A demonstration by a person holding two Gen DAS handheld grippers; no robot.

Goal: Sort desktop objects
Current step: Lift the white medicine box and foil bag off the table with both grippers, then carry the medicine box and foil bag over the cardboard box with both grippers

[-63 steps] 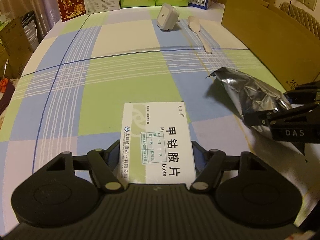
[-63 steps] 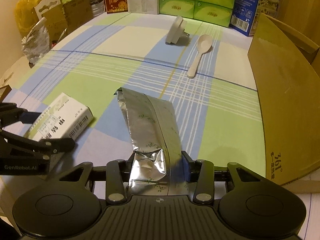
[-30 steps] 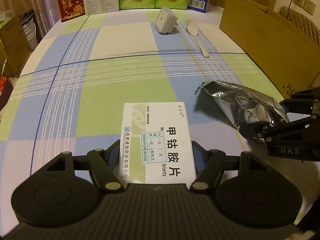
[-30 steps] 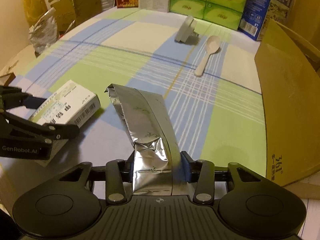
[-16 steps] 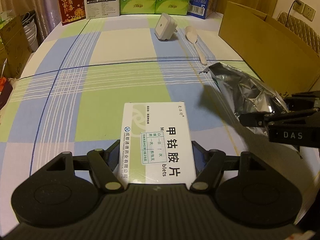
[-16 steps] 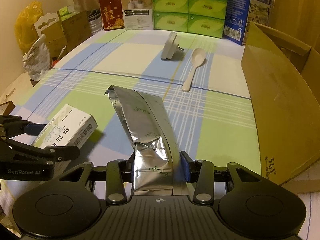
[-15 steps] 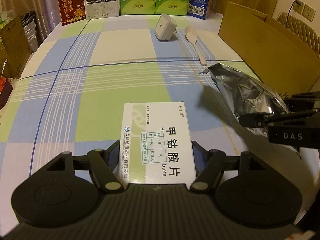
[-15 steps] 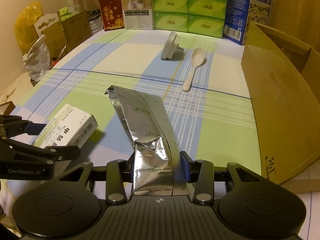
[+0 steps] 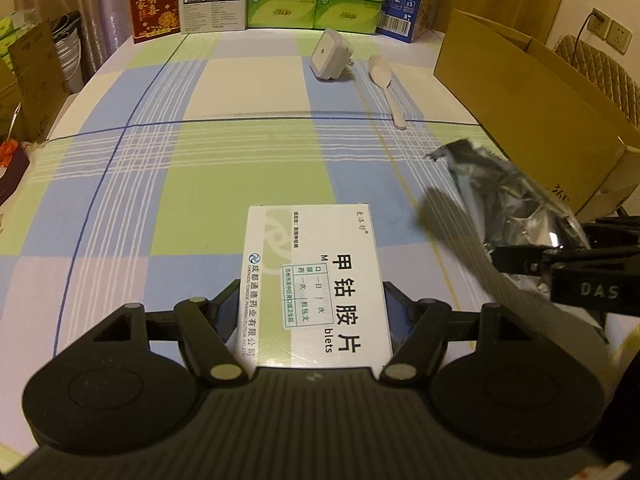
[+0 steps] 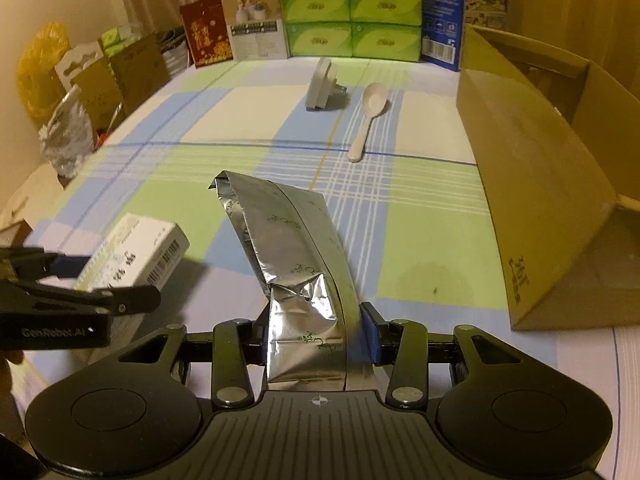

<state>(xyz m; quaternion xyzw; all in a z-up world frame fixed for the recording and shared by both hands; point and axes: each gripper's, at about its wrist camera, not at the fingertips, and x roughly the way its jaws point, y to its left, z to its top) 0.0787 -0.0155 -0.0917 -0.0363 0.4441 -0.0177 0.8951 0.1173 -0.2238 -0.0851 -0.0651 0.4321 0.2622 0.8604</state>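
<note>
Crinkled silver foil, a pouch [image 10: 298,264], is clenched between the right gripper [image 10: 316,340] jaws and juts forward above the checked bench [image 10: 432,236]. The left gripper [image 9: 308,316] jaws grasp a white medicine box [image 9: 312,276] by its long sides. The cardboard carton [image 10: 536,168] stands to the right of both. I judge the slick, limp foil could slip or fold in the jaws and snag on the carton wall.

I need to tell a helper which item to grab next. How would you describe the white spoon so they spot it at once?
Start at the big cardboard box. Left of it, on the checked tablecloth, a white plug adapter stands; the white spoon lies beside it. It is the only long, slim thing there, bowl pointing away.
</note>
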